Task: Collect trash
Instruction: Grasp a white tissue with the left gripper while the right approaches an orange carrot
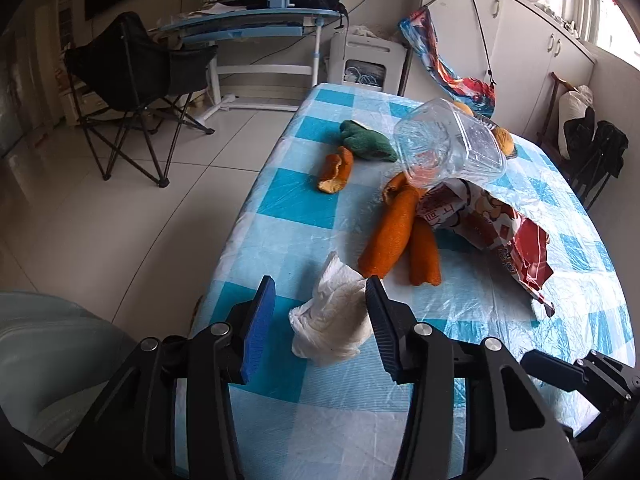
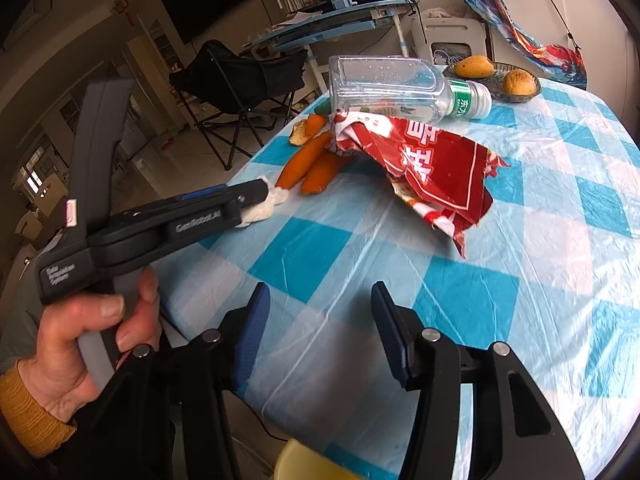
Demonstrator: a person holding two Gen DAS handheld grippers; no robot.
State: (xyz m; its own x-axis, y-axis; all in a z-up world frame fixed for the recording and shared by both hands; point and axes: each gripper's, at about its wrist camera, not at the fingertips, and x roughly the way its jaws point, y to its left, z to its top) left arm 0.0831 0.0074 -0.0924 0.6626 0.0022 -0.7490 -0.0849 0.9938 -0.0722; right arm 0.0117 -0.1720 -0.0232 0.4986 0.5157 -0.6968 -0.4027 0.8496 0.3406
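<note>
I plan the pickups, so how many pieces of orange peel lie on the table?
3 visible: two long peels side by side beside the red wrapper, and one curled peel near the green cloth. More may hide under the wrapper.

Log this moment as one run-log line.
left claw: around tissue, not clamped | right claw: open, empty, over table | wrapper, bottle, peels: uncollected
</note>
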